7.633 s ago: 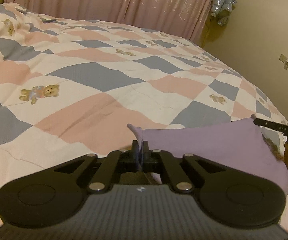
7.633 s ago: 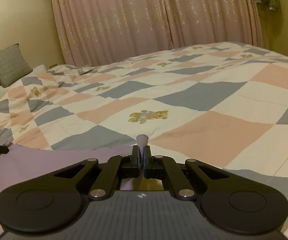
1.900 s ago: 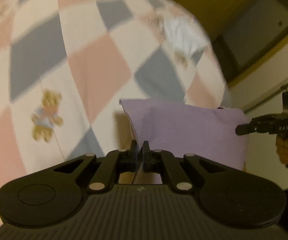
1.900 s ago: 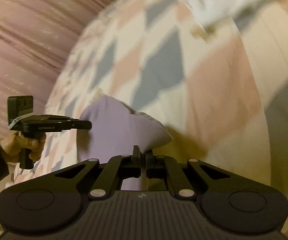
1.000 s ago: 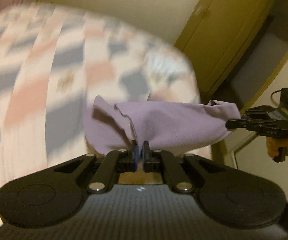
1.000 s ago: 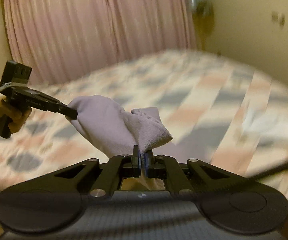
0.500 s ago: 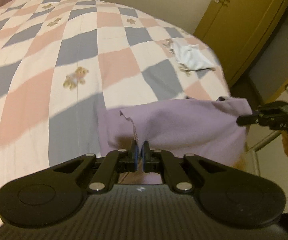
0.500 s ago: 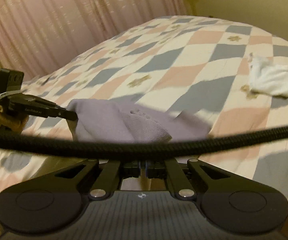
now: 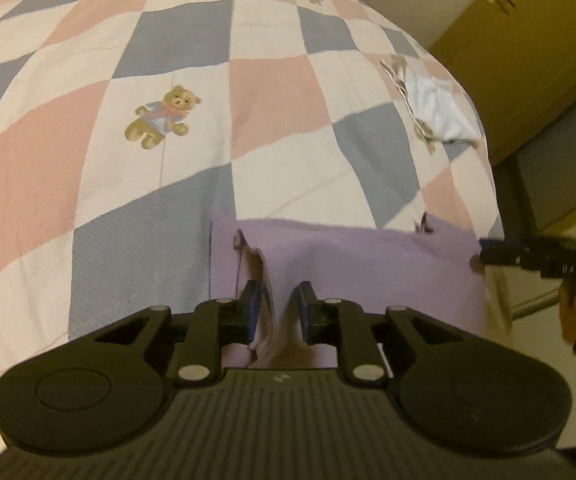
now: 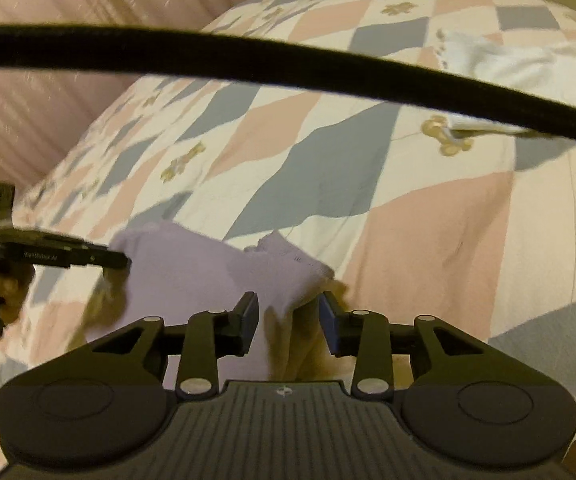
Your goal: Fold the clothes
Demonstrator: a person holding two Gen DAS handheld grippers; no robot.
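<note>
A lilac garment [image 9: 359,256] lies folded at the near edge of the checked bed quilt [image 9: 128,160]. My left gripper [image 9: 276,300] is open, its jaws apart on either side of the garment's left corner. My right gripper [image 10: 288,310] is also open, its jaws standing around the garment's [image 10: 216,276] right corner. Each gripper shows in the other's view at the garment's far end: the right one [image 9: 487,254] and the left one [image 10: 122,260].
A white garment [image 9: 435,108] lies crumpled on the quilt near the bed's far corner, also in the right wrist view [image 10: 507,60]. A black cable [image 10: 288,64] crosses the right wrist view. A yellow wardrobe [image 9: 527,40] stands beyond the bed; pink curtains [image 10: 48,60] hang behind.
Both grippers have lowered the lilac garment onto the bed edge and opened, letting its corners go. Earlier it hung stretched between two shut grippers.
</note>
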